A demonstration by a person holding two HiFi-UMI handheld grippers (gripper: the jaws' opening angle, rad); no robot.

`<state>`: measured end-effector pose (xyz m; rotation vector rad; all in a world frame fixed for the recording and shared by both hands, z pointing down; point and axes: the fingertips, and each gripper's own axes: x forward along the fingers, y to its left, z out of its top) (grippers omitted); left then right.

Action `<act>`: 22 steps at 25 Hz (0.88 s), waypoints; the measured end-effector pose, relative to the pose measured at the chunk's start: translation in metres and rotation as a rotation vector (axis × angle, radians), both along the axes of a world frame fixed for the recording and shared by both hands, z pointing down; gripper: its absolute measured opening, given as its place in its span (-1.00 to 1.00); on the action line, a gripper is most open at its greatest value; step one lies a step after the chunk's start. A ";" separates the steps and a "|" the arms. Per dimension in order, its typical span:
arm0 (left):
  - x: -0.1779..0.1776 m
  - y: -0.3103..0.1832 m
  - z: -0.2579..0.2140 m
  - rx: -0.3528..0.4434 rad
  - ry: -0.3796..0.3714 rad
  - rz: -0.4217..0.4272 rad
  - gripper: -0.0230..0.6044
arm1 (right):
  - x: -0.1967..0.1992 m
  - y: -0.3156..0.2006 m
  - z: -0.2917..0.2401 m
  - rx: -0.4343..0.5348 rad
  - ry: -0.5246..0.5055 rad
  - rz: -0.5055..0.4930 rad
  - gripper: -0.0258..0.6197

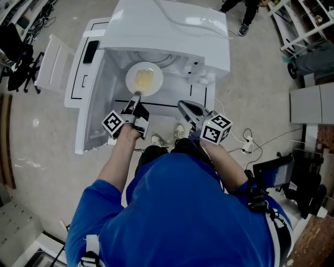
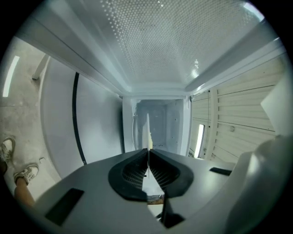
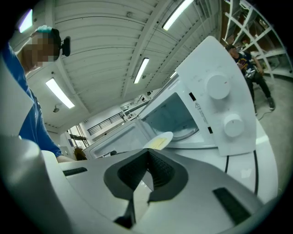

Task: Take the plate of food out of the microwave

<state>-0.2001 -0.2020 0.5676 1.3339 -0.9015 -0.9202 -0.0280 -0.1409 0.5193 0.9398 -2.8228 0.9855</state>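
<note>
The white microwave point(image 1: 172, 28) stands with its door point(image 1: 87, 112) swung open to the left. A white plate point(image 1: 144, 78) with yellow food on it hangs at the mouth of the cavity. My left gripper point(image 1: 136, 97) is shut on the plate's near rim. In the left gripper view the plate point(image 2: 148, 130) shows edge-on as a thin white line pinched between the dark pads point(image 2: 132, 171), with the cavity's back wall behind. My right gripper point(image 1: 181, 105) hovers just right of the plate, shut and holding nothing. The right gripper view shows its jaws point(image 3: 147, 153) together, with the plate point(image 3: 159, 140) and the microwave point(image 3: 215, 105) beyond.
The microwave's dials point(image 3: 217, 86) face the right gripper. The holder's shoes point(image 1: 156, 140) stand below the door. A cable and power strip point(image 1: 246, 142) lie on the floor to the right. A white chair point(image 1: 52, 62) is at the left; another person point(image 1: 245, 15) and shelving are at the far right.
</note>
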 end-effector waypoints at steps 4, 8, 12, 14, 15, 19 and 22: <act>0.000 0.019 -0.004 0.027 -0.006 -0.001 -0.87 | 0.010 0.005 -0.003 -0.010 -0.053 0.043 -0.94; 0.001 0.037 -0.005 0.033 -0.018 -0.024 -0.87 | 0.019 0.012 -0.007 0.006 -0.066 0.034 -0.94; 0.007 0.065 -0.017 0.048 -0.013 -0.066 -0.87 | 0.030 0.030 -0.013 0.020 -0.066 0.002 -0.94; 0.011 0.081 -0.021 0.051 -0.018 -0.086 -0.87 | 0.038 0.041 -0.019 0.029 -0.066 -0.011 -0.94; 0.013 0.089 -0.022 0.052 -0.021 -0.093 -0.87 | 0.042 0.047 -0.021 0.033 -0.062 -0.017 -0.94; 0.028 0.123 -0.026 0.054 -0.030 -0.116 -0.87 | 0.064 0.072 -0.022 0.041 -0.059 -0.022 -0.94; 0.041 0.151 -0.028 0.051 -0.026 -0.128 -0.87 | 0.079 0.091 -0.017 0.038 -0.081 -0.021 -0.94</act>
